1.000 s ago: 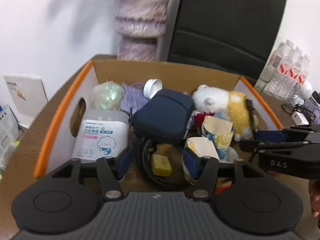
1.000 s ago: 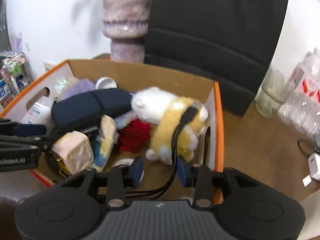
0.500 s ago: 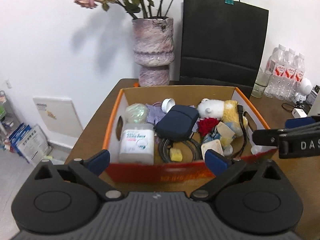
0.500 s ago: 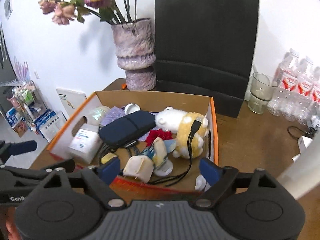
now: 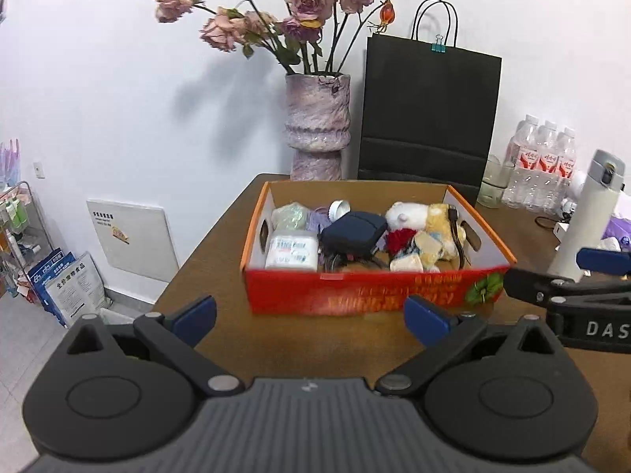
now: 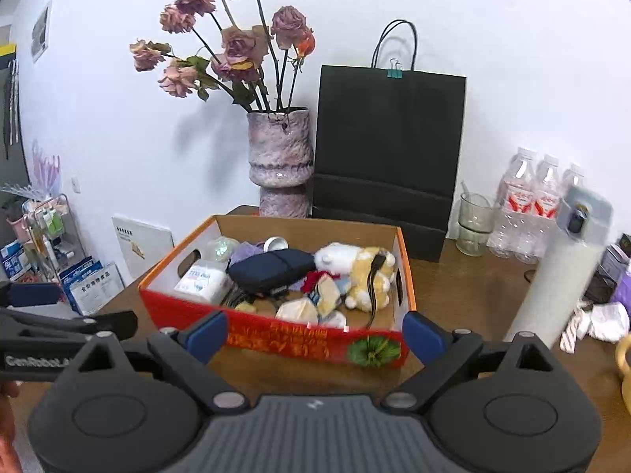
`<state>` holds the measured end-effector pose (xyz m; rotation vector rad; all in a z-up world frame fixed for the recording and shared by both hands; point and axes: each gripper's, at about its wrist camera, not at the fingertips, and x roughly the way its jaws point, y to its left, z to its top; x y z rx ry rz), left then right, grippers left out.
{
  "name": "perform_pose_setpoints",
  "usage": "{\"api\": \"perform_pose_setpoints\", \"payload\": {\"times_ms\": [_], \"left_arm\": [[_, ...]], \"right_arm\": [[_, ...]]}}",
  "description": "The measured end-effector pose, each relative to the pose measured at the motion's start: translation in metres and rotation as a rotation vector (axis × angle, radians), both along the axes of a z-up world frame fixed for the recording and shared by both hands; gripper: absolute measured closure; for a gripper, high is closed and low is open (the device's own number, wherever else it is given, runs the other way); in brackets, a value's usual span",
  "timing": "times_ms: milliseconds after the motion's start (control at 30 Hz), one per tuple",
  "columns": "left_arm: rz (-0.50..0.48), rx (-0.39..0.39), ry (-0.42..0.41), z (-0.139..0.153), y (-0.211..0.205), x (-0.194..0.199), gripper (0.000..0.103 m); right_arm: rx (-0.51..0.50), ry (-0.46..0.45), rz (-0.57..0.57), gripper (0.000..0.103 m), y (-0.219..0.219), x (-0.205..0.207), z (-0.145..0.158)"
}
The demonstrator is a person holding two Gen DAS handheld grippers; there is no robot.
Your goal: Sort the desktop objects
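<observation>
— Looking along the left gripper (image 5: 309,317), what do you see?

— Its blue-padded jaws are spread as wide as they go, with nothing between them but bare brown wooden table (image 5: 221,252). Just beyond them sits the open cardboard box with red front and orange rim (image 5: 355,295). Inside it lie a white wipes pack (image 5: 292,250), a navy zipped pouch (image 5: 353,232) and a white-and-yellow plush toy (image 5: 418,216). The right gripper (image 5: 568,276) pokes in from the right edge, beside a tall white flask (image 5: 583,220).

— And from the right gripper's view?

— The right gripper's jaws are opening, nearly at full spread, and nothing is between them; the box front shows in the gap. A black cable (image 6: 372,283) drapes over the plush toy. Behind the box stand a mottled purple vase of dried roses (image 6: 280,157) and a black paper bag (image 6: 388,149). The left gripper reaches in low at the left edge.
</observation>
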<state>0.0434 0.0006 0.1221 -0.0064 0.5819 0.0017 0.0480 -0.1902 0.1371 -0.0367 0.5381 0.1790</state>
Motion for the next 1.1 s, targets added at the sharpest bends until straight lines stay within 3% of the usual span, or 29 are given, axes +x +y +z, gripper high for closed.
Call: {"api": "perform_pose_setpoints", "payload": {"times_ms": [333,700,833,1100], "left_arm": [[-0.011,0.02,-0.069,-0.052,0.002,-0.084,0.0],[0.005,-0.006,-0.068,-0.095,0.011,-0.164,0.0],[0.001,-0.004,-0.058,-0.098,0.01,-0.157,0.0],[0.019,0.031,0.024,-0.116,0.01,-0.122,0.0]], "right_arm": [[-0.022,-0.003,-0.044,0.006,0.011,-0.08,-0.065],[0.024,0.039,-0.079,0.004,-0.002,-0.163,-0.106],[0.008,0.039,-0.059,0.001,0.0,-0.168,-0.108],[-0.071,0.058,-0.072,0.001,0.016,-0.131,-0.116]]}}
